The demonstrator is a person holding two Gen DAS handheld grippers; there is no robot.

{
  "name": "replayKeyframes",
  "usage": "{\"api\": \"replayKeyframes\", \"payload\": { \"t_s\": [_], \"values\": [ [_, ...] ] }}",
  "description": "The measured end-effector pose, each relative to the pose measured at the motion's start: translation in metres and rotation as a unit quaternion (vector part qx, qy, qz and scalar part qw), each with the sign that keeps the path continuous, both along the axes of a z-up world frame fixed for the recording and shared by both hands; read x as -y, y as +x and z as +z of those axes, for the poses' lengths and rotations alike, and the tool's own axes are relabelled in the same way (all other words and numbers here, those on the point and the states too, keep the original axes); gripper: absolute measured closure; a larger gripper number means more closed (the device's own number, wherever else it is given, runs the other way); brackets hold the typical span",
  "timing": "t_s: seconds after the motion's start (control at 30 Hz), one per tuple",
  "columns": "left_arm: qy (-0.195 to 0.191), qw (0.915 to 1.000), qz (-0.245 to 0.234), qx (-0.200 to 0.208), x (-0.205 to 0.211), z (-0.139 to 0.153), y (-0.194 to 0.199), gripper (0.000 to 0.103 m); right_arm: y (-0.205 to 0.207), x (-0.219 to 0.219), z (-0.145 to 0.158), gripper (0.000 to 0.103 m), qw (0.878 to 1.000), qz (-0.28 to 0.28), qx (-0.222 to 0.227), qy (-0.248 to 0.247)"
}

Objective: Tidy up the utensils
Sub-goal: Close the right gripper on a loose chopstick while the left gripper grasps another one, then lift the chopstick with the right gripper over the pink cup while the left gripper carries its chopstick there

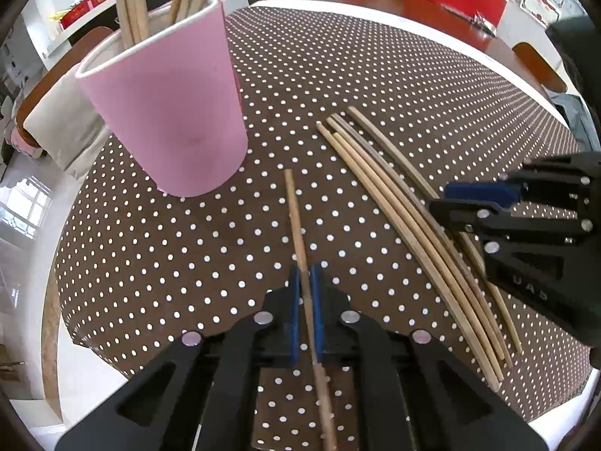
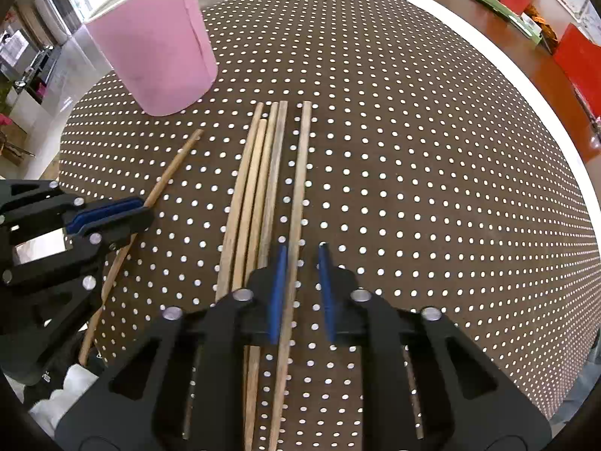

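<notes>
Held chopstick: a single tan wooden chopstick [image 1: 296,221] runs between the blue pads of the left gripper [image 1: 306,282], which is closed tight on it; its free end points toward 12 o'clock in the left wrist view, stopping short of the cup.
Same chopstick, right wrist view: it slants from 7 o'clock up toward 1 o'clock [image 2: 176,161] at the left of the frame, with the left gripper [image 2: 109,214] clamped across its middle.
Loose chopsticks: a bundle of four tan wooden chopsticks [image 2: 259,188] lies flat on the cloth, side by side and touching, running toward 12 o'clock.
Separate chopstick: one more tan wooden chopstick [image 2: 300,195] lies just right of the bundle, with a narrow gap between.
Right gripper: the right gripper [image 2: 302,263] stands narrowly open, straddling that separate chopstick; the stick lies against the left blue pad [image 2: 278,293] and apart from the right one.
Cup: a pink tapered paper cup [image 1: 165,112] stands upright at 10 o'clock from the left gripper, with several wooden chopsticks [image 1: 131,7] standing in it.
Surface: a brown tablecloth with white polka dots [image 1: 338,75] covers the round table.
</notes>
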State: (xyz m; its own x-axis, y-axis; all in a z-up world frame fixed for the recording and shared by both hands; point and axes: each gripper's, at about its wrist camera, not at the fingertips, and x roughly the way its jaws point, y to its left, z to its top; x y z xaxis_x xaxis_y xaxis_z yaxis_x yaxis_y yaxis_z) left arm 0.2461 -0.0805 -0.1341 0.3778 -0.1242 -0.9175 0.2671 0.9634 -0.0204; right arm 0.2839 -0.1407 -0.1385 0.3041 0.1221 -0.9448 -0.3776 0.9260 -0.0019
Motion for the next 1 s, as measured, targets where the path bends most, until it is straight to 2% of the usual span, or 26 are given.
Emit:
{"api": "replayKeyframes", "payload": {
  "t_s": [0.23,0.37,0.53,0.7,0.77,1.0],
  "values": [
    [-0.025,0.9995,0.007,0.019,-0.013,0.0,-0.012,0.098,-0.01,0.019,0.001,0.097,0.998,-0.022,0.022,0.051],
    [-0.043,0.9978,0.004,0.05,-0.018,0.018,-0.018,0.098,-0.019,0.038,0.005,0.097,0.995,-0.034,0.047,0.085],
    [-0.075,0.9929,-0.007,0.092,-0.019,0.047,-0.032,0.098,-0.033,0.047,0.027,0.097,0.982,-0.039,0.092,0.158],
    [-0.106,0.9836,-0.007,0.146,-0.027,0.08,-0.045,0.098,-0.052,0.054,0.052,0.097,0.969,-0.035,0.136,0.204],
    [-0.115,0.9796,-0.01,0.165,-0.018,0.092,-0.052,0.098,-0.054,0.066,0.071,0.097,0.961,-0.03,0.158,0.226],
    [-0.153,0.9557,-0.006,0.251,-0.023,0.14,-0.062,0.098,-0.077,0.069,0.116,0.097,0.925,-0.016,0.233,0.3]
  ]
}}
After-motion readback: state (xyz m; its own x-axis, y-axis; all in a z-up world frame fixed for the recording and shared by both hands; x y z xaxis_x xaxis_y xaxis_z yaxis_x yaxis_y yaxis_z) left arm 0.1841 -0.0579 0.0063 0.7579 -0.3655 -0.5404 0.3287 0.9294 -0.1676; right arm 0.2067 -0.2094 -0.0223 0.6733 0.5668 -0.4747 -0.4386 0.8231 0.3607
